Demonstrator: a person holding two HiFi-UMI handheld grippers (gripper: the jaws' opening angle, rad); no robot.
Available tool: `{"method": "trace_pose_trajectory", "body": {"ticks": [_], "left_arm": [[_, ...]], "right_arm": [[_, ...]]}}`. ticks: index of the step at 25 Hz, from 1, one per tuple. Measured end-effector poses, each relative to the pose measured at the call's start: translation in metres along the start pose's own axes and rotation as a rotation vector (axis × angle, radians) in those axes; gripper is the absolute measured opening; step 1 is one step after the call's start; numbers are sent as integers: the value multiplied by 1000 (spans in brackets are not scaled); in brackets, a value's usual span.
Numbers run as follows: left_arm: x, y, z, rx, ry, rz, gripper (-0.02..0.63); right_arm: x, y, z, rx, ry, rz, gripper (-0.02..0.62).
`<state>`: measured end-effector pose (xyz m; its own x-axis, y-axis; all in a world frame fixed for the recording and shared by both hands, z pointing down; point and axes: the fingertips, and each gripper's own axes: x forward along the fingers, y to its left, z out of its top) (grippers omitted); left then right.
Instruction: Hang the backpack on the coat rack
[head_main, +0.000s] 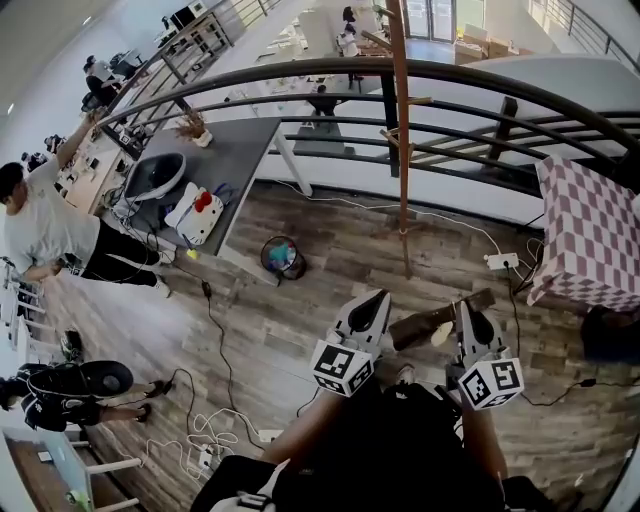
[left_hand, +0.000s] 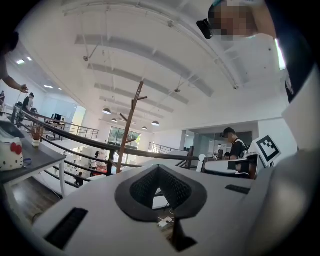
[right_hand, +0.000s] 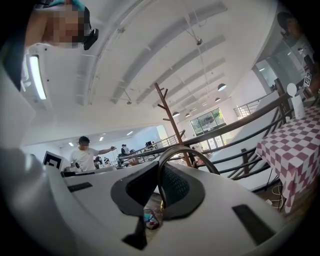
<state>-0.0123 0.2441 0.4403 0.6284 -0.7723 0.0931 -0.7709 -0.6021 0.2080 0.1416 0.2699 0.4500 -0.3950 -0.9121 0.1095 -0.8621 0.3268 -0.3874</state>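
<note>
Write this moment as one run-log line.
right hand-held gripper: shut on backpack loop | left hand-held gripper: shut, empty | coat rack: ahead, backpack unhung

Black backpack (head_main: 400, 455), grey loop (right_hand: 184, 148) arched upward, is near the upright wooden coat rack (head_main: 401, 150).

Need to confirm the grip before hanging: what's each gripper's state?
Left gripper: closed, empty.
Right gripper: closed on the backpack's carry loop.

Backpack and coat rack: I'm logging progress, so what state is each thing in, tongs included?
Backpack: not yet hung, held low.
Coat rack: upright, pegs bare.
Left tongs: shut, empty.
Right tongs: shut on the backpack loop.
</note>
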Motion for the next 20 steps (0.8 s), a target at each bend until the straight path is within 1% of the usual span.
{"method": "trace_pose_trajectory", "body": {"ticks": [4, 8, 12, 17, 20], "left_arm": [[1, 1, 0, -4, 5, 15, 9], [10, 8, 0, -6, 4, 5, 9], [23, 29, 2, -4, -3, -3, 8], [40, 63, -10, -23, 24, -1, 9], [50, 79, -4, -25, 24, -19, 9]], "right_arm": [[3, -4, -2, 1, 12, 10, 26], [6, -9, -2, -4, 10, 3, 26], [20, -17, -2, -15, 9, -23, 26], [38, -28, -9, 7, 19, -76, 26], [55, -29, -8, 6, 26, -101, 26]]}}
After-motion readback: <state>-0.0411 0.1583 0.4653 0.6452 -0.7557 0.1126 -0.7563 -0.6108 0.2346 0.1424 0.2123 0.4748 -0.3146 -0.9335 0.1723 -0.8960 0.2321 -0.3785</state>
